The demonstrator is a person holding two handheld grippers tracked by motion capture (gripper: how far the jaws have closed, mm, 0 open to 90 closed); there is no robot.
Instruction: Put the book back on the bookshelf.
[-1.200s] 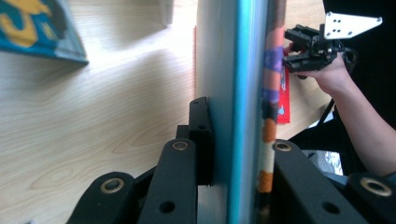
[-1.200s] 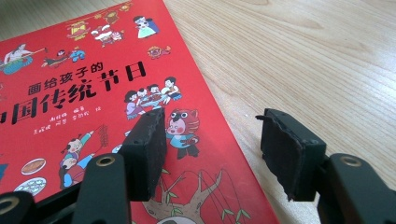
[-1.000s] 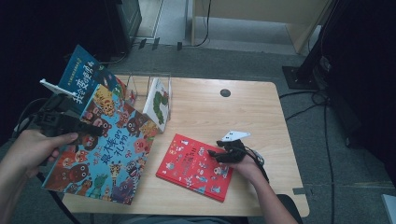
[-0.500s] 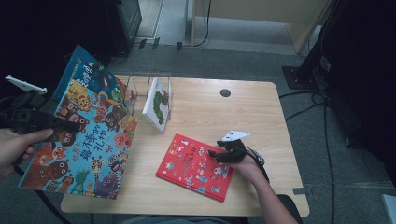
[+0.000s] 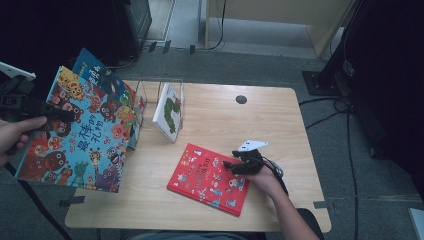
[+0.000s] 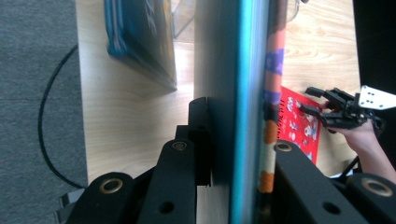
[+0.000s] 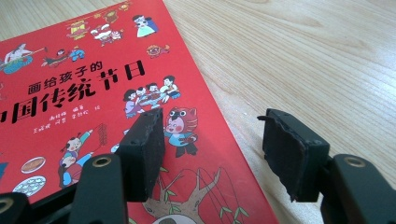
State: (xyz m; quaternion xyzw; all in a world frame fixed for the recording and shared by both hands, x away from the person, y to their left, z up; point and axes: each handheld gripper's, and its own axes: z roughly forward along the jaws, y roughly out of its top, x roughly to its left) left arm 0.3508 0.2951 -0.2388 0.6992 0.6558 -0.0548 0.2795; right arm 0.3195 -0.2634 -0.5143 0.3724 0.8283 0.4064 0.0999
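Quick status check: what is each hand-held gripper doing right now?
Left hand-held gripper: shut on the big blue picture book, lifted off the table.
Right hand-held gripper: open, holding nothing, jaws astride the edge of the red book.

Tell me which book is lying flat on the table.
The red book, under the right gripper. The others are lifted, leaning or standing in the rack.
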